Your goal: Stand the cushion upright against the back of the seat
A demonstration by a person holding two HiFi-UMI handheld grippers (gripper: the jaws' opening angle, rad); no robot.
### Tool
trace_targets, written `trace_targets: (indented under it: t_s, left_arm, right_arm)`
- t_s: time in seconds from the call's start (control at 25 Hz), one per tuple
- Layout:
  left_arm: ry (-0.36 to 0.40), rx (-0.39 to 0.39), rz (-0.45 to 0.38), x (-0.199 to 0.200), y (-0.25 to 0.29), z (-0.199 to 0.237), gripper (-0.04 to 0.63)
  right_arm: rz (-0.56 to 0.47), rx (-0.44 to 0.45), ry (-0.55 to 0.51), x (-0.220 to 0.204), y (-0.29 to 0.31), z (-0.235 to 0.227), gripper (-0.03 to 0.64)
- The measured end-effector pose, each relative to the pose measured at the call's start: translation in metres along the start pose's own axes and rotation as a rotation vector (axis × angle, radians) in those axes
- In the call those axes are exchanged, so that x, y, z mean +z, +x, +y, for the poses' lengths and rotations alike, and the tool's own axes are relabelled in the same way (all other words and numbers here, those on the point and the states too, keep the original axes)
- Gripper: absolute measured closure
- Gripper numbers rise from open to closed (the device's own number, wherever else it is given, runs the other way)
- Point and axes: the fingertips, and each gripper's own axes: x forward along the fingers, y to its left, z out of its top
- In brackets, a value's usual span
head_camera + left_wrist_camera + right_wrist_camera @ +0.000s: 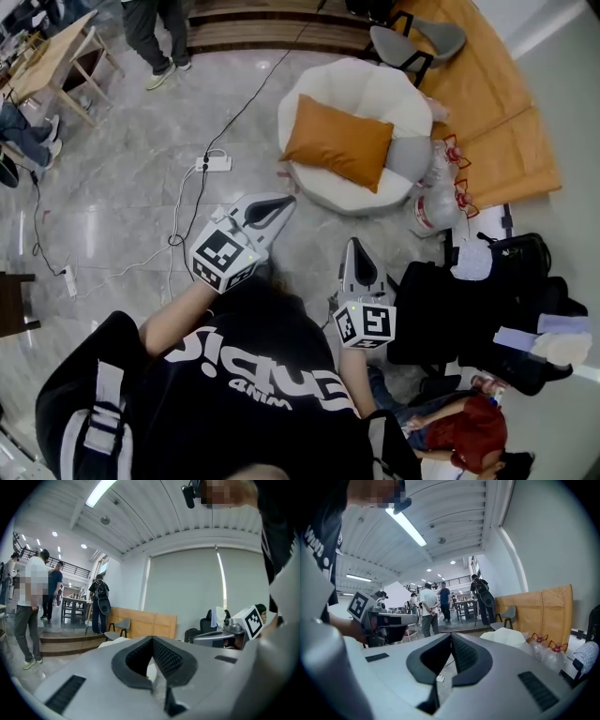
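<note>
In the white seat point(375, 89) rests an orange cushion point(339, 142)

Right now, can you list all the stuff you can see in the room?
cushion: one, orange, lying on the seat
seat: one, white, round, on the floor ahead
water bottles: two, clear with red handles, right of the seat
power strip: one, white, on the floor left of the seat
chair: one, grey, behind the seat
table: one, wooden, far left
bags: several, black, right side
left hand-held gripper: one, grey, shut, empty
right hand-held gripper: one, grey, shut, empty
</note>
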Motion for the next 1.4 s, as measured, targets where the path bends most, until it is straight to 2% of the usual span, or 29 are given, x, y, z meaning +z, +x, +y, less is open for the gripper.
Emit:
trace_targets:
  t_s: [0.56,0.84,1.16,1.4]
  left_arm:
    - [-0.017,-0.032,0.001,-0.001,0.047,0.037,0.588]
    - [-0.019,-0.032,0.012,0.010,0.081,0.079,0.588]
    - [-0.018,-0.040,0.010,0.027,0.132,0.145,0.588]
    - [-0.007,-0.090,0.004,0.044,0.166,0.183,0.588]
  right_arm:
    - [0.019,-0.024,-0.001,0.002,0.050,-0.029,0.595]
    - [0.019,-0.002,0.003,0.013,0.105,-0.041,0.595]
    - [0.004,-0.023,0.008,0.041,0.186,-0.075,0.595]
    - [-0.011,-0.065,-0.004,0.063,0.233,-0.090,0.595]
